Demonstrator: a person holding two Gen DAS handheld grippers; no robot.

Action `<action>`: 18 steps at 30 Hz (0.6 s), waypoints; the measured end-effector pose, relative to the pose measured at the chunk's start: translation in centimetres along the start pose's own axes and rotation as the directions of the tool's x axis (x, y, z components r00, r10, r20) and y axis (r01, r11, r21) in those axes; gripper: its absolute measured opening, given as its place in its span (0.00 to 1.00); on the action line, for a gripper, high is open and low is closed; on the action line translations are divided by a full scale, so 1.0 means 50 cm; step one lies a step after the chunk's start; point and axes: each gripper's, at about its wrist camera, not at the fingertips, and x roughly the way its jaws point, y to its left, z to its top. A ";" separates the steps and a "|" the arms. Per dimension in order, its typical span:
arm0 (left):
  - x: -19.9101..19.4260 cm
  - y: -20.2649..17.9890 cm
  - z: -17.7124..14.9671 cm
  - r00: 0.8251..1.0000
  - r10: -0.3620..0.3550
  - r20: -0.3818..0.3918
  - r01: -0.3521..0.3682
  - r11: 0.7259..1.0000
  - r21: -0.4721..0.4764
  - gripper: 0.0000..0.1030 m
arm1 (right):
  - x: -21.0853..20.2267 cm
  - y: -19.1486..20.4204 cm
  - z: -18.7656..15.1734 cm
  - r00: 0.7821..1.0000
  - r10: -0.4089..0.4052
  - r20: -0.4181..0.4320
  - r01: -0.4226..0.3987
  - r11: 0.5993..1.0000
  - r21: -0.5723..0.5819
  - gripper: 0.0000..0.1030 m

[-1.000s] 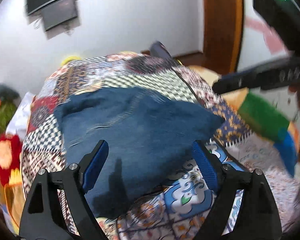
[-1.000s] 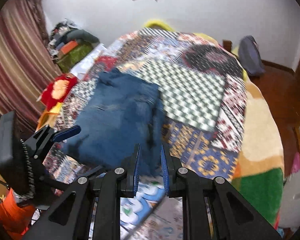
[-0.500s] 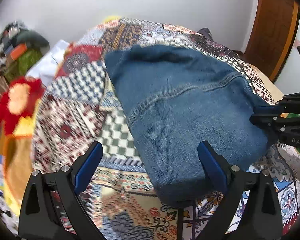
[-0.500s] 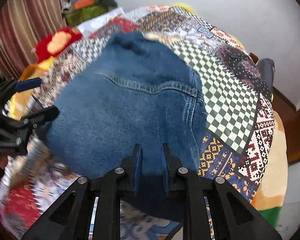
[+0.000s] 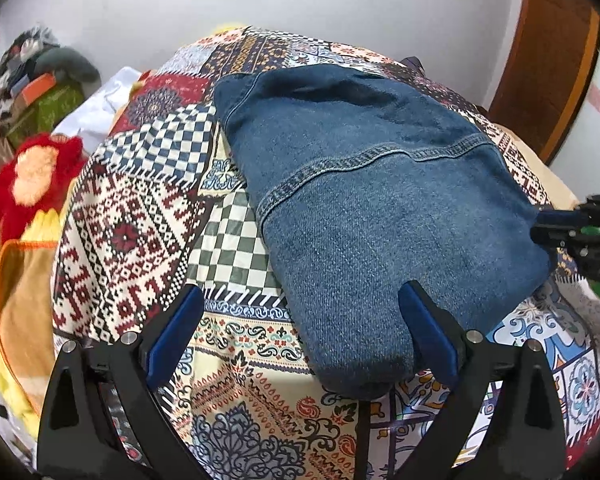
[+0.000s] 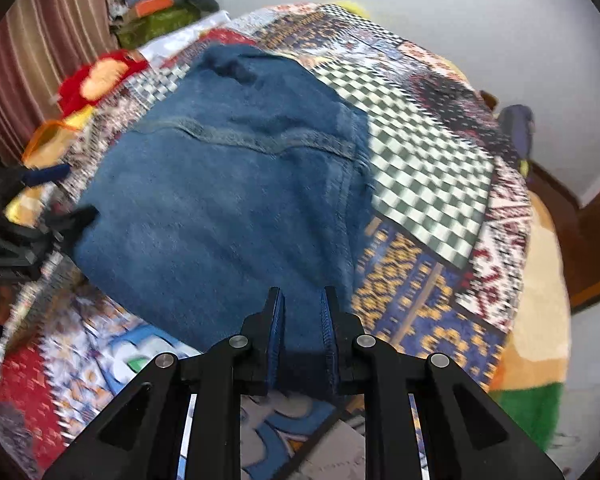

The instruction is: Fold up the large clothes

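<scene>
1. Lying folded on the bed: jeans, a compact blue stack on the patchwork cover.
2. Pinching the near edge: right gripper, jaws opening slightly, denim between them.
3. Standing wide, holding nothing: left gripper, astride the near corner.
4. Seemingly laying down the last fold; next, freeing the right and smoothing.

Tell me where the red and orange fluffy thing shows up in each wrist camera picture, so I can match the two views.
Left wrist view: the red and orange fluffy thing lies at the far left edge, about mid-height, left of the folded jeans.
Right wrist view: it sits upper left, beside the striped curtain.
Shared landmark: the green-and-white checkered patch of the bedspread, next to the jeans.
</scene>
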 end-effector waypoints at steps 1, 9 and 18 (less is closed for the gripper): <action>0.000 0.001 -0.001 1.000 -0.001 -0.002 0.001 1.000 -0.003 0.96 | 0.003 -0.003 -0.011 0.999 -0.052 -0.004 0.052 0.999 -0.015 0.25; -0.011 0.007 0.001 1.000 -0.009 -0.015 0.008 0.999 -0.040 0.96 | -0.002 -0.110 -0.061 0.998 0.065 -0.007 -0.063 0.983 0.173 0.88; -0.030 0.044 0.070 1.000 -0.015 -0.010 0.014 0.998 -0.054 0.96 | -0.025 -0.146 0.015 0.960 0.267 0.089 -0.281 0.922 0.267 0.88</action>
